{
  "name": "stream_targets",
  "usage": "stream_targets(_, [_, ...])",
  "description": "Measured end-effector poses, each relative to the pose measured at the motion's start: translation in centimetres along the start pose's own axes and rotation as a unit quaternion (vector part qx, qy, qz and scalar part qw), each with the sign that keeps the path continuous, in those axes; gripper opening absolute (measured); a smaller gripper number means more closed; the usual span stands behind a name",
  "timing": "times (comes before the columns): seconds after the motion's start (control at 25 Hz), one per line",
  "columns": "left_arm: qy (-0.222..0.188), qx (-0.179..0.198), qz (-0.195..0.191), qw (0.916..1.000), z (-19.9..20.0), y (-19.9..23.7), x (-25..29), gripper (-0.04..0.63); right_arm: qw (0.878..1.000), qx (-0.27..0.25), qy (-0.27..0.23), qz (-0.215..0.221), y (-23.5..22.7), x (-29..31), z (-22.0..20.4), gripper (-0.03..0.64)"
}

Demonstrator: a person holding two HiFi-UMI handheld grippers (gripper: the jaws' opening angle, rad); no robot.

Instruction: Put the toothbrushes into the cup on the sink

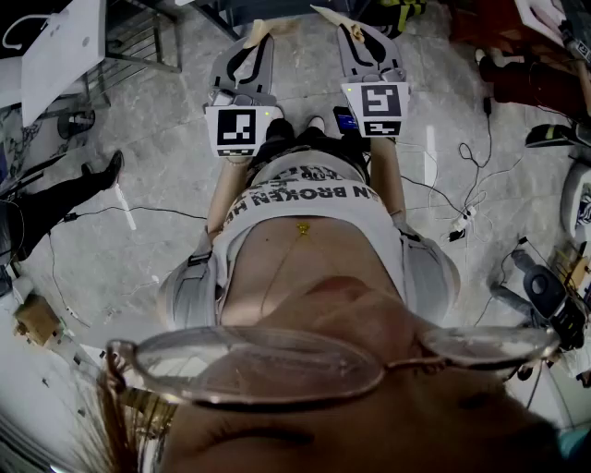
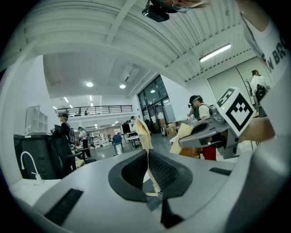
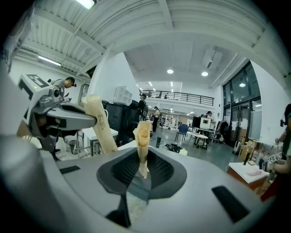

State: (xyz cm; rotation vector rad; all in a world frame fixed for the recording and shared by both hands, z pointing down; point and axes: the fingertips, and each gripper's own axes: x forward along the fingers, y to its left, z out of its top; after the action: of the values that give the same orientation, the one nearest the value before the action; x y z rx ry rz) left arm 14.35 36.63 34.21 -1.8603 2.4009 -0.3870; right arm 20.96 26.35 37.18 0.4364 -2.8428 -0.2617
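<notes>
**Both tongs clenched on nothing, toothbrushes nowhere in view**

Nearest in the head view, a pair of glasses [image 1: 277,365] fills the bottom of the frame. Above it, at the centre, comes the person's white shirt [image 1: 309,208]. The print on it reads "N BROKEN H", with the rest folded out of sight. The letters "N BR" show again at the right edge of the left gripper view.

Further up the frame, both tongs are held out level, side by side in front of the body. The left gripper [image 1: 259,30] sits left of centre and the right gripper [image 1: 325,12] right of centre. Each carries a cube with a black-and-white square pattern, which has no readable words. In its own view, the left gripper [image 2: 144,132] has its tan-wrapped tips pressed together with nothing between them. The right gripper [image 3: 142,136] is likewise closed on empty air.

Beyond them lies a grey floor [image 1: 166,175] with cables trailing at the right. The gripper views look out into a large hall with desks and distant people.

No toothbrush, cup or sink can be made out in any view, so the task looks not yet begun. To start well, the person should probably face the sink first. One pair of jaws should then be spread before reaching in. The jaws are best closed across a toothbrush's handle near its middle, so it hangs steady, and the brush lowered into the cup upright
</notes>
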Motion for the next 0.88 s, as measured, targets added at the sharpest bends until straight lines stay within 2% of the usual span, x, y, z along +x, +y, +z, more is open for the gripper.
stream_targets(0.16, [-0.001,-0.003,0.003,1.0,0.0,-0.9,0.9,0.02,1.0,0.005,-0.018,0.006,-1.1,-0.4,-0.3,0.066])
stream_targets(0.52, [0.001,-0.005,0.009,0.9999,0.1,-1.9,1.5,0.02,0.999,0.02,-0.022,0.019,-1.6,-0.6,-1.1,0.066])
stream_targets(0.68, [0.003,-0.009,0.005,0.9999,-0.3,-1.7,2.5,0.02,0.999,0.024,-0.022,0.025,-1.6,0.2,-1.2,0.066])
stream_targets(0.88, [-0.002,-0.01,-0.004,0.9999,-0.4,-0.5,3.9,0.02,1.0,0.022,-0.019,0.012,-2.0,1.6,-0.8,0.066])
